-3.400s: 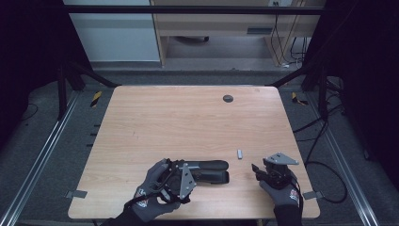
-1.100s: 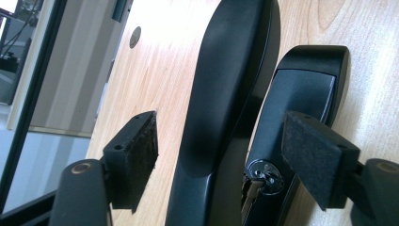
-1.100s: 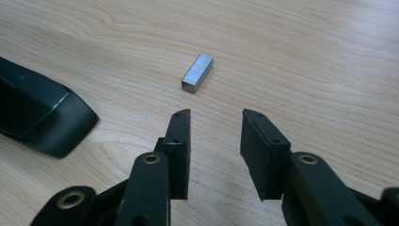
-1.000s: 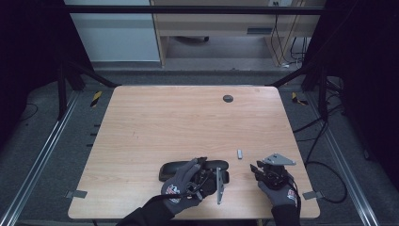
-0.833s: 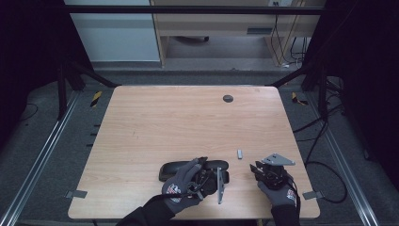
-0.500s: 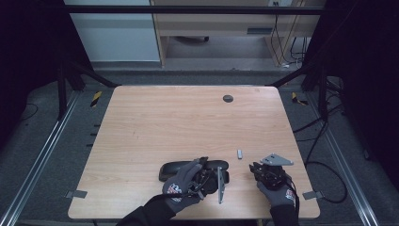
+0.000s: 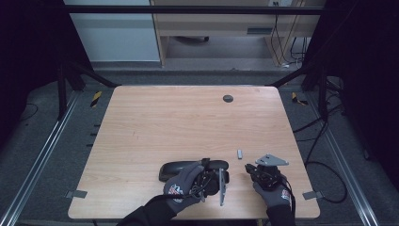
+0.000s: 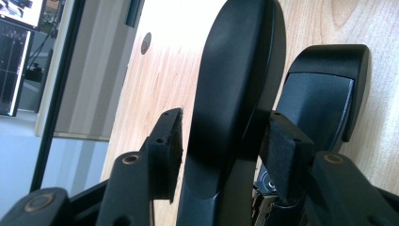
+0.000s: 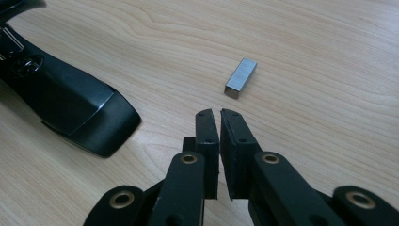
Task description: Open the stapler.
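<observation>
One wooden table carries everything, with a single round dark cap set into it toward the far edge, right of the middle. Near the front edge, a little right of centre, lies one black stapler (its top arm swung up away from the base, as the left gripper view shows), lengthwise along that edge. The left gripper has just been closing its jaws with the stapler's raised arm between them; the right pad presses on it, while a thin gap seems to remain at the left pad. The right gripper, near the front right corner, has likewise been closing, and its jaws now stand pressed almost together with nothing between them. Just beyond its tips lies one small grey metal block, apart from both stapler and jaws
</observation>
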A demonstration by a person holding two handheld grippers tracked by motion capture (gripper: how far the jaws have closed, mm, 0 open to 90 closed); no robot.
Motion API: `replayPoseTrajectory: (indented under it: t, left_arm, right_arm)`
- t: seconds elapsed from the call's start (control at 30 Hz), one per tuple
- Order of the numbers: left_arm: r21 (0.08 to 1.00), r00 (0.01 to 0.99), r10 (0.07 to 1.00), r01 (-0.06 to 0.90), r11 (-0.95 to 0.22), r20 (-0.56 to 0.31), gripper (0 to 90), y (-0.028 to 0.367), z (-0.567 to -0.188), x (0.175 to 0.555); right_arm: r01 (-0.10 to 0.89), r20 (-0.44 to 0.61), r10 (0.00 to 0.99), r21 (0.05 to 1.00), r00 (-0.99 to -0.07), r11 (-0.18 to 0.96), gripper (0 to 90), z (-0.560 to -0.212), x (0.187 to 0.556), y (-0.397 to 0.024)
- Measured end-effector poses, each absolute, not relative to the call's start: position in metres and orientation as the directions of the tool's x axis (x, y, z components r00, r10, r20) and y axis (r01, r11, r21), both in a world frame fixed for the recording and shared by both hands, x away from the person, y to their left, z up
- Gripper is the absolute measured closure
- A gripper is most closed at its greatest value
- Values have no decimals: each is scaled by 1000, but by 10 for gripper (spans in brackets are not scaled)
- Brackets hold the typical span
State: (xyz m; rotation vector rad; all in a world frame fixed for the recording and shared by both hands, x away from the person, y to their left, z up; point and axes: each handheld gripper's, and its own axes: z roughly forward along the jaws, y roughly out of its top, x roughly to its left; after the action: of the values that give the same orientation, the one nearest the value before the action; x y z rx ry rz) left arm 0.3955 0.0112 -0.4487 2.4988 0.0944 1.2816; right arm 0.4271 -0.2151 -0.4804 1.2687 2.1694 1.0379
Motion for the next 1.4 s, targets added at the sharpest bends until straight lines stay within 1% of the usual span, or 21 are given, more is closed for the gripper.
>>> replayPoseTrajectory:
  t: [0.1, 0.13, 0.2, 0.43, 0.47, 0.7, 0.8, 1.07, 1.23, 1.4]
  left_arm:
    - [317, 594, 204, -91, -944, 778, 532, 11, -449, 395]
    - [317, 593, 204, -91, -944, 779, 539, 11, -449, 395]
    - [315, 589, 203, -92, -945, 782, 542, 10, -449, 395]
    - [306, 578, 196, -98, -947, 792, 552, 10, -451, 394]
    - [303, 577, 195, -98, -948, 794, 553, 10, -451, 394]
    - [301, 576, 194, -95, -949, 794, 556, 9, -451, 394]
    - [310, 575, 200, -98, -946, 793, 557, 9, -451, 394]
    - [294, 568, 187, -100, -951, 801, 560, 9, -451, 393]
    - [291, 565, 186, -101, -951, 804, 562, 9, -452, 393]
    - [288, 560, 184, -102, -952, 808, 563, 9, -452, 393]
  right_arm:
    - [553, 19, 864, 776, -503, 305, 865, -480, 427, -213]
    - [564, 40, 867, 774, -497, 288, 868, -479, 426, -211]
    - [553, 29, 863, 778, -504, 298, 871, -479, 426, -210]
    - [544, 49, 848, 786, -528, 294, 878, -479, 425, -204]
    - [534, 36, 844, 789, -536, 306, 878, -480, 426, -203]
    - [541, 72, 828, 787, -556, 295, 892, -480, 426, -195]
    - [543, 78, 822, 785, -564, 298, 896, -482, 426, -191]
    - [547, 98, 800, 778, -592, 310, 900, -485, 426, -181]
    - [534, 104, 782, 785, -614, 315, 900, -487, 426, -174]
    - [544, 123, 779, 782, -614, 305, 900, -488, 425, -169]
